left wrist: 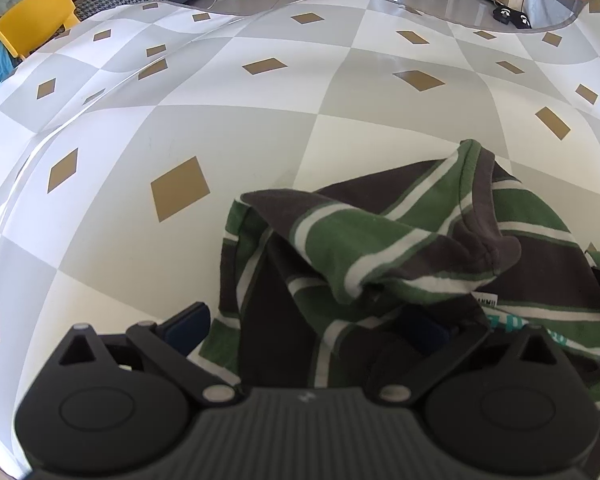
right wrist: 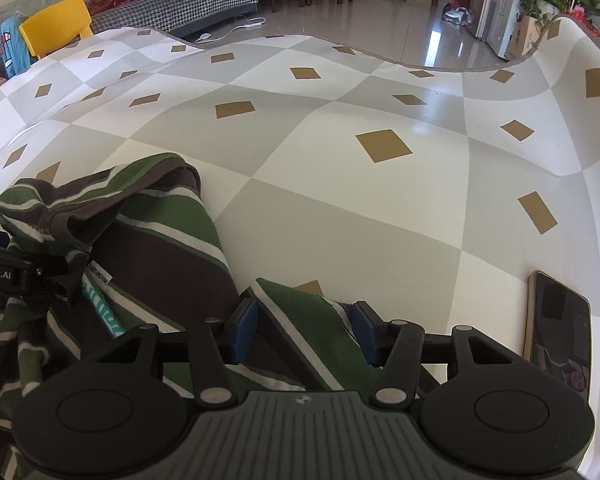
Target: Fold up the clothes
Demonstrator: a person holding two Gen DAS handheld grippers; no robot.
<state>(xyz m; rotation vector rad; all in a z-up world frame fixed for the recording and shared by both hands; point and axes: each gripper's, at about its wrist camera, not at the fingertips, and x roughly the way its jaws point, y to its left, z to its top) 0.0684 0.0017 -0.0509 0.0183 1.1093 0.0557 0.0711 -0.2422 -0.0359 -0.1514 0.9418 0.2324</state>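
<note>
A green, brown and white striped garment [left wrist: 380,248] lies crumpled on the checked table top [left wrist: 220,128]. In the left wrist view my left gripper [left wrist: 306,328] stands with its jaws wide apart. The cloth drapes between them and covers most of the right fingertip; the left pad [left wrist: 188,326] is bare. In the right wrist view the same garment [right wrist: 160,256] fills the lower left. My right gripper [right wrist: 304,330] straddles a green striped edge of it, with the blue pads [right wrist: 242,328] on either side and the cloth lying slack. The left gripper [right wrist: 4,274] shows at the left edge.
A smartphone [right wrist: 560,328] lies face up at the table's right edge, close to my right gripper. A yellow chair [right wrist: 56,24] and a sofa [right wrist: 188,0] stand beyond the far left edge. The patterned table top [right wrist: 380,208] stretches away ahead of both grippers.
</note>
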